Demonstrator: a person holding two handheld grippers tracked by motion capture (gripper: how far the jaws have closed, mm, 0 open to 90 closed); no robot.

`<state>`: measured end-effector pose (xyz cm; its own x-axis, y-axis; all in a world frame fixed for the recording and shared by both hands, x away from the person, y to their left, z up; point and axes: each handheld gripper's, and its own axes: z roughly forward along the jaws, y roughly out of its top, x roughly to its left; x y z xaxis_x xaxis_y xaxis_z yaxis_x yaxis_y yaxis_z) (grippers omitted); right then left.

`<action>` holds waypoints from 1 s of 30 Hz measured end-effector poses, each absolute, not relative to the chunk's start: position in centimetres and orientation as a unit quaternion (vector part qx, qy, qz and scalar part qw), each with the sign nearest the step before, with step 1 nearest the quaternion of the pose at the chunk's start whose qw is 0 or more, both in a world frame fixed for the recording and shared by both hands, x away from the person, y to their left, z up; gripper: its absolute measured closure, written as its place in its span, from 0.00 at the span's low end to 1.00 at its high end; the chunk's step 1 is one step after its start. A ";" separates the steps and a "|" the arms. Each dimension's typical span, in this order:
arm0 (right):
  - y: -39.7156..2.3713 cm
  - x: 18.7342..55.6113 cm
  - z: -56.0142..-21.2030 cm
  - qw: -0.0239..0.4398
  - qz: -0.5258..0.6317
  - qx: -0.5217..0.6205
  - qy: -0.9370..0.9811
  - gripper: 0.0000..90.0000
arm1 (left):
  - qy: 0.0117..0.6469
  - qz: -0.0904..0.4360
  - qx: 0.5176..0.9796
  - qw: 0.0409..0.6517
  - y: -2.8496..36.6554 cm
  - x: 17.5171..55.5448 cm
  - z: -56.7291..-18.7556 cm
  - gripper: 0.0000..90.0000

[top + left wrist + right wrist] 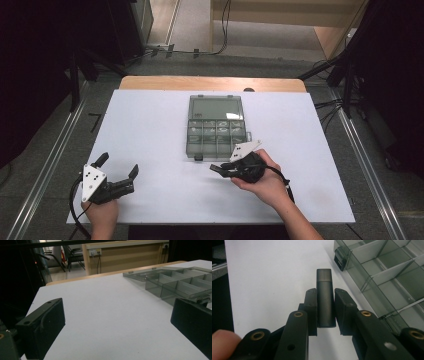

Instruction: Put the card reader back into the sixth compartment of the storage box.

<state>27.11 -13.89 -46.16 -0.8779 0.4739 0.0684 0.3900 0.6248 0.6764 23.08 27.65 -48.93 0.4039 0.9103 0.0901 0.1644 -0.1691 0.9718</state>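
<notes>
A dark cylinder (324, 297) sits clamped between the jaws of my right gripper (325, 302), its end sticking out past the fingertips. That right gripper (220, 169) hovers just in front of the open clear compartment box (216, 127), near its front edge and black latch (340, 261). My left gripper (119, 166) rests at the table's front left, jaws spread wide with nothing between them. The left gripper view looks across bare white table toward the box (180, 285); its fingers (42, 327) stand far apart.
The box's lid (216, 108) lies flat, hinged open toward the far side. A white sheet covers the table (150, 130), with a wooden edge at the back. Metal rails run along both sides on the floor. Chairs and a wooden counter (125, 255) stand beyond.
</notes>
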 end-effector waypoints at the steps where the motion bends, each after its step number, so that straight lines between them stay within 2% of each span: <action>1: -13.9 27.2 -46.1 0.058 0.361 0.240 0.899 0.79 | 0.401 0.370 0.669 0.504 27.6 23.1 -48.9 0.00; 30: -14.0 28.2 -45.3 0.065 0.369 0.252 0.892 0.79 | 0.402 0.369 0.669 0.504 27.6 23.1 -48.9 0.00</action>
<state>28.19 -13.98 -45.27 -0.8642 0.4982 0.0703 0.4025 0.6007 0.6908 23.07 27.65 -48.93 0.4031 0.9108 0.0890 0.1663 -0.1686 0.9716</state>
